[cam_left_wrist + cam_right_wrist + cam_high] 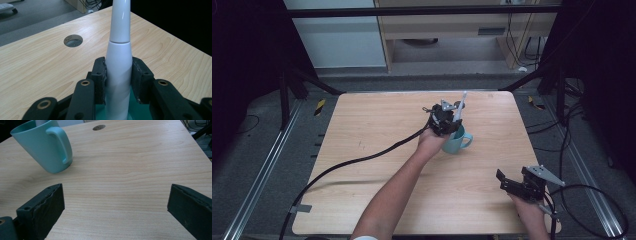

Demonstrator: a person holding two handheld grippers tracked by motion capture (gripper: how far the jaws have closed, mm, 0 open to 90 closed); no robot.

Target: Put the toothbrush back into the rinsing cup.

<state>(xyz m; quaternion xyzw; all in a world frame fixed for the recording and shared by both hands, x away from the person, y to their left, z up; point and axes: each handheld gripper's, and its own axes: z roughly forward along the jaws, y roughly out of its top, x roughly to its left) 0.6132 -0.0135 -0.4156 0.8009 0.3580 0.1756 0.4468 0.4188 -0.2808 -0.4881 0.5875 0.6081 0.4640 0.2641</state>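
A teal mug [456, 141] stands on the wooden table [377, 150] right of centre, handle to the right. A white tapered stick, like an electric toothbrush handle [460, 111], stands upright with its lower end in the mug. My left gripper [448, 120] is over the mug, shut on the white handle [119, 62]; both pads press its sides, with the teal mug rim [135, 110] just beneath. My right gripper [507, 184] rests near the table's front right corner, jaws wide open with nothing between them. In the right gripper view the mug [43, 147] stands at upper left.
A round cable hole [73, 40] lies in the tabletop beyond the mug. A thick black cable [347, 165] trails from the left gripper across the table's left half. A black frame and floor cables surround the table.
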